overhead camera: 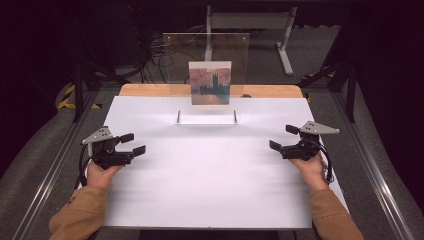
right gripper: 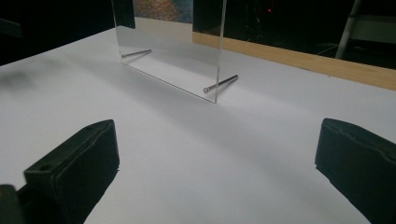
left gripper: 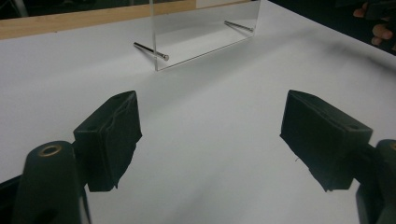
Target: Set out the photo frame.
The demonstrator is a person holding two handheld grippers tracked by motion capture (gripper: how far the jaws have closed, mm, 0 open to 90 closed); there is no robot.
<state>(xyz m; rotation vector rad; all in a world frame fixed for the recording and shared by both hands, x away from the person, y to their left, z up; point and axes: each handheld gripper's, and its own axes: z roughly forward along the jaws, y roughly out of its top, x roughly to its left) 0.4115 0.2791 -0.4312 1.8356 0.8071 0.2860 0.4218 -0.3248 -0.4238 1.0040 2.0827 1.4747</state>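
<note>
- High view: a clear, upright acrylic picture frame (overhead camera: 206, 57) stands at the far middle of the white table top (overhead camera: 210, 170), carrying a small painted print of a reddish sky over dark towers (overhead camera: 210, 82).
- Support: two thin metal pins (overhead camera: 178, 116) stick out of the frame's lower edge toward the person and rest on the table.
- Left gripper (overhead camera: 134, 143): a black two-jaw tool with a grey three-cornered plate, held in the left hand (overhead camera: 100, 172) at the near left; jaws wide apart, holding nothing.
- Right gripper (overhead camera: 283, 137): same build, held at the near right; jaws also wide apart and empty.
- Spacing: both grippers are well apart from the frame, one on each side, pointing inward.
- Left gripper view: the frame's corner (left gripper: 205, 32) and a pin (left gripper: 150, 50) lie ahead, beyond bare table.
- Right gripper view: the frame's lower corner (right gripper: 168, 51) and a pin (right gripper: 219, 84) lie ahead, left of centre.
- Handling judgement: the step looks like the approach; close in evenly from both sides, grip the panel edges rather than the pins, and keep it upright, since smooth acrylic may slip or tip.
</note>
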